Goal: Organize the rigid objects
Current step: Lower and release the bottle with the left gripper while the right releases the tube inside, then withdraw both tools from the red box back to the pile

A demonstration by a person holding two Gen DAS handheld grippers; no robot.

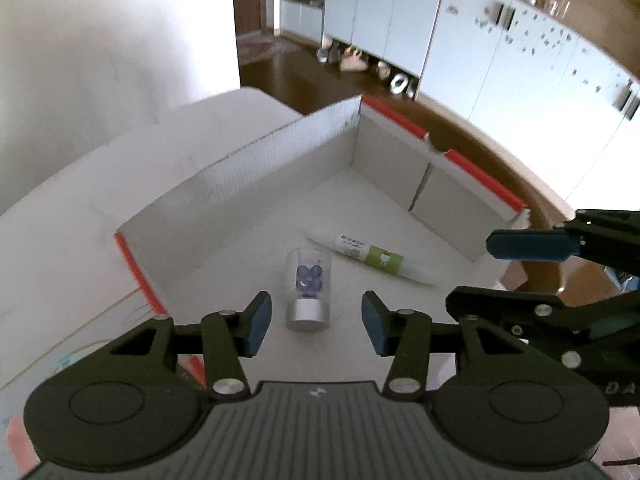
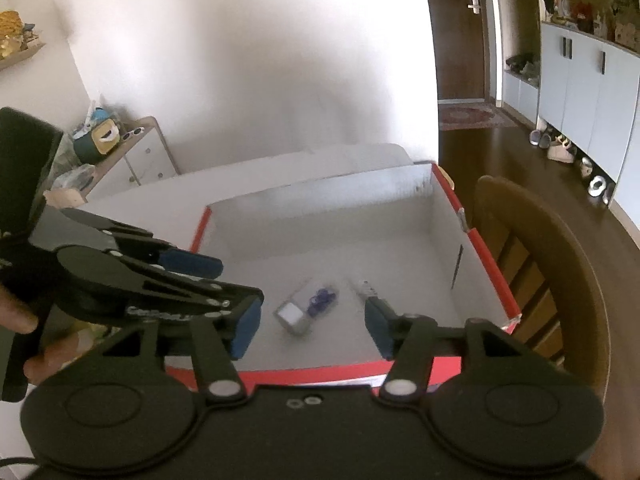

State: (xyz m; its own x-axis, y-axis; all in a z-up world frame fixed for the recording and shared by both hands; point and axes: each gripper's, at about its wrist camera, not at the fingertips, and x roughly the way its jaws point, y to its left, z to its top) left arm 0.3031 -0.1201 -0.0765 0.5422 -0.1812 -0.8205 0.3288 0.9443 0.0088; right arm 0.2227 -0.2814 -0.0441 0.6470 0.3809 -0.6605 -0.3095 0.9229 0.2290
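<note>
1. A small clear jar (image 1: 307, 290) with a silver cap and blue beads inside lay on its side on the floor of the open box (image 1: 280, 160), cap toward the left wrist camera.
2. It looked light and rigid, but its smooth round wall was likely slippery and prone to roll; the cap or the body just beyond it seemed the safest place to pinch, squarely across its width.
3. A white tube (image 1: 370, 256) with a green label lay just beside it, apart, also light and probably firm enough to grip mid-length.
4. The left hand-held gripper (image 1: 316, 328) hovered over the jar, fingers spread apart and empty.
5. The right hand-held gripper (image 2: 312, 330) was likewise spread and empty, above the box's near red edge.
</note>
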